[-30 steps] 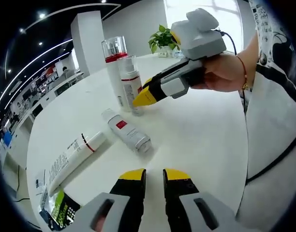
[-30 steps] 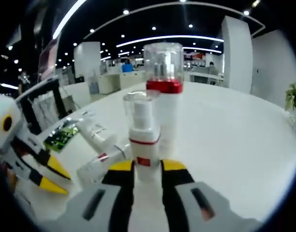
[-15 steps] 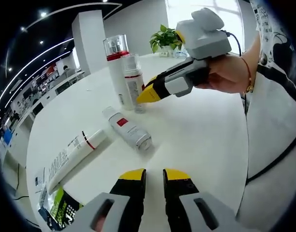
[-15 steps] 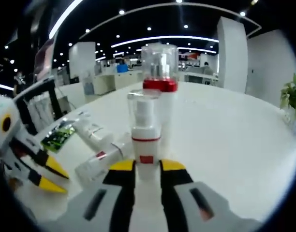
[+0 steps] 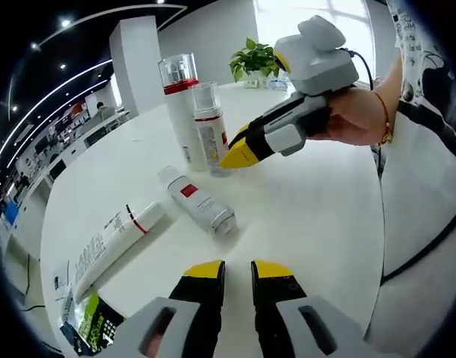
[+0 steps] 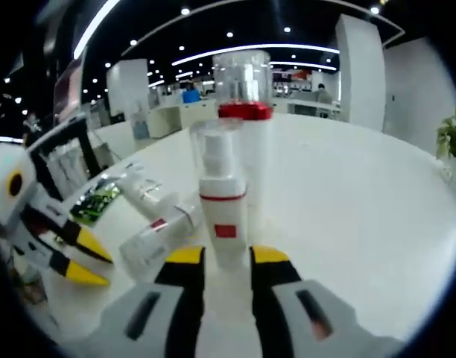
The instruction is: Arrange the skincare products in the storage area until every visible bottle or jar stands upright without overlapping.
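The right gripper (image 5: 239,155), held in a hand (image 5: 355,115), points level at the small spray bottle (image 6: 222,212), jaws parted and off it. The bottle stands upright just ahead, before the tall red-collared bottle (image 6: 244,104). The left gripper (image 5: 235,270), slightly parted, hovers over the white round table (image 5: 310,201) near two lying tubes (image 5: 197,201).

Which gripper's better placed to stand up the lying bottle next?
Left, probably. The left gripper points toward the lying bottle with open table between, jaws slightly apart. The right gripper sits at the small upright pump bottle, its jaws open just short of it.
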